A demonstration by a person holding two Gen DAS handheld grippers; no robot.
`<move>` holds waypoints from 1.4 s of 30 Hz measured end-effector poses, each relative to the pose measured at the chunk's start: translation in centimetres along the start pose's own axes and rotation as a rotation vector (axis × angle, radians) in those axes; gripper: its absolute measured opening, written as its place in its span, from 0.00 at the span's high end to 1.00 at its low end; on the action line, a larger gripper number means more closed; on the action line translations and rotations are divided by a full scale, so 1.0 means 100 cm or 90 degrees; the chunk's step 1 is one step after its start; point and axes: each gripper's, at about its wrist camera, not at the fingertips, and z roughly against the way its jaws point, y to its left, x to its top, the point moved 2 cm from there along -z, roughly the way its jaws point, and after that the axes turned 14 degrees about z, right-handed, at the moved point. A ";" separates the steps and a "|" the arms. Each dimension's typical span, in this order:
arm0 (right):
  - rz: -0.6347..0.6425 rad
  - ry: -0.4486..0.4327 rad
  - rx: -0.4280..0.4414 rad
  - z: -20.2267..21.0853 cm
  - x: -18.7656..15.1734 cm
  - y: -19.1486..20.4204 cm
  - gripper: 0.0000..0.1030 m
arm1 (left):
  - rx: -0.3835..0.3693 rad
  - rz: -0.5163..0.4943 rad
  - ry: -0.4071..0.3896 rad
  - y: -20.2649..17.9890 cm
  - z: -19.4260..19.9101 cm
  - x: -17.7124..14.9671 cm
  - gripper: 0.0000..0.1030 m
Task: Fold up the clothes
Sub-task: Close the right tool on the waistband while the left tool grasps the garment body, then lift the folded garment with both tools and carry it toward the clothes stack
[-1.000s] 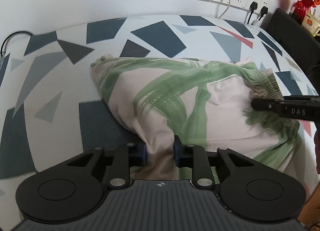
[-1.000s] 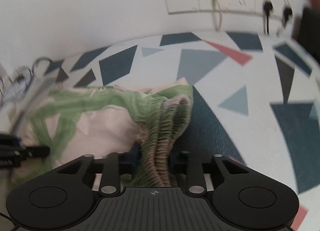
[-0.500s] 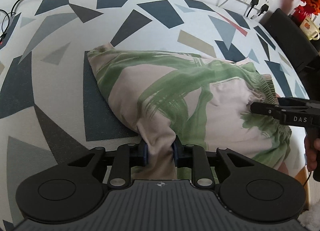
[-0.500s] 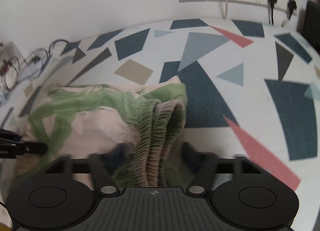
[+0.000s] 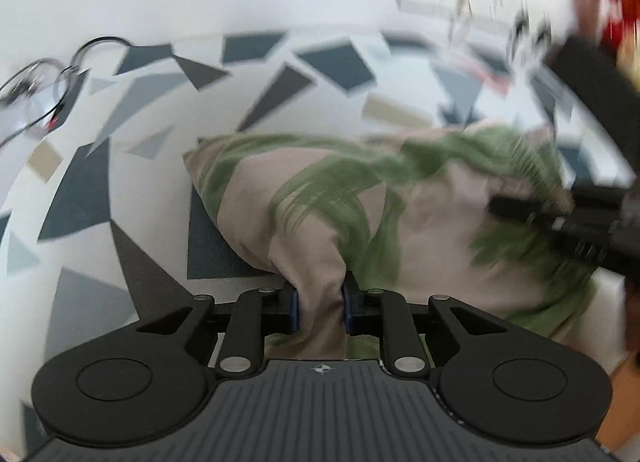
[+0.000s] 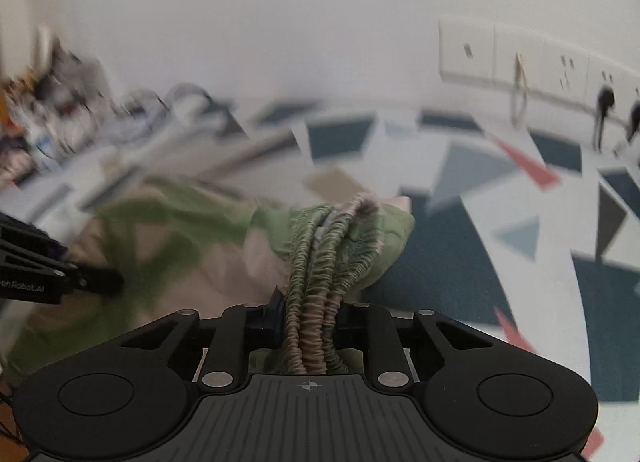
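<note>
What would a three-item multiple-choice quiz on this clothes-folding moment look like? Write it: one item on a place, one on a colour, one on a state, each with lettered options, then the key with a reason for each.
1. Which part of the garment sits between the right gripper fingers?
A. a plain hem
B. the gathered elastic waistband
C. a button

2. What colours is the garment?
A. beige with green strokes
B. red and white
C. plain black

3. What is the left gripper doing?
A. open above the cloth
B. lying on the table
C. shut on a bunch of beige fabric

Key: 1 B, the right wrist view shows ruched elastic ridges running between the fingers. 2 A, both views show beige cloth with green brush marks. 3 C, the left wrist view shows fabric pinched between the blue pads.
</note>
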 end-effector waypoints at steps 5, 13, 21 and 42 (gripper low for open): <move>0.078 -0.092 0.019 0.026 0.028 0.015 0.83 | 0.001 0.026 -0.075 0.003 0.048 0.007 0.81; 0.109 -0.163 0.067 0.062 0.078 0.050 0.83 | 0.004 0.094 -0.183 0.052 0.131 -0.012 0.81; 0.164 -0.159 0.189 0.075 0.107 0.177 0.83 | 0.086 0.221 -0.262 0.167 0.238 -0.103 0.81; 0.470 -0.146 0.602 0.189 0.084 0.662 0.84 | 0.407 0.599 -0.436 0.379 0.516 -0.395 0.81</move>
